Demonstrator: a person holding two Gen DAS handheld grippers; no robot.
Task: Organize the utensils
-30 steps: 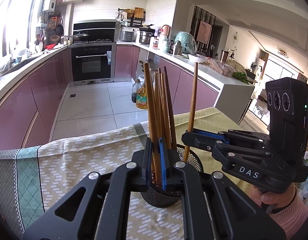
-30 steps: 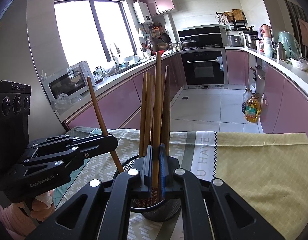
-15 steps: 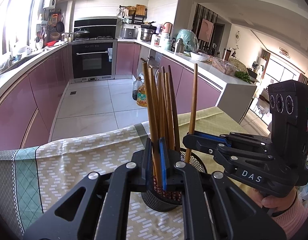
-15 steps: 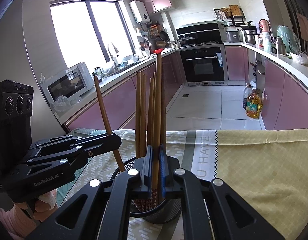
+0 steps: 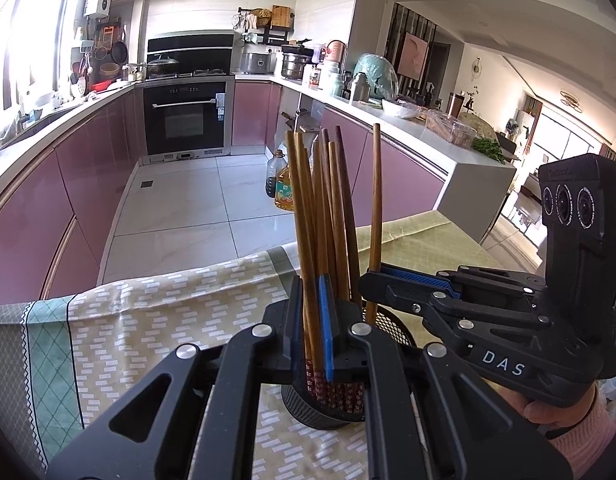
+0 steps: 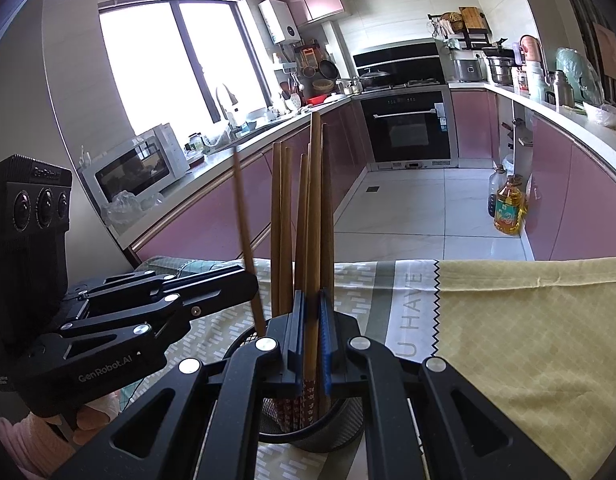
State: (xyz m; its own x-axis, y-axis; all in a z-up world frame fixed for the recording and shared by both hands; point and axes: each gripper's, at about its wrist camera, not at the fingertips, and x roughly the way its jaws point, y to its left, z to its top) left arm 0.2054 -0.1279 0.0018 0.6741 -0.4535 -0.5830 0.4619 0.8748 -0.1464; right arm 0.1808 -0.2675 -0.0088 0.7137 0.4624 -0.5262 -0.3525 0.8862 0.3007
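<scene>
the black mesh holder (image 5: 323,408) is standing on a patterned tablecloth (image 5: 148,320), its base partly hiding behind gripper arms. a pink-cabinet kitchen is stretching behind. the left gripper (image 5: 312,328) is clamping one wooden chopstick (image 5: 304,240) above the holder; the right gripper (image 6: 311,344) is pinching another chopstick (image 6: 313,220), beside the upright bundle.

The mesh holder (image 5: 327,412) stands on the tablecloth (image 5: 168,312). Chopsticks (image 5: 327,216) stand inside it. Behind lies the kitchen floor (image 5: 188,216).
</scene>
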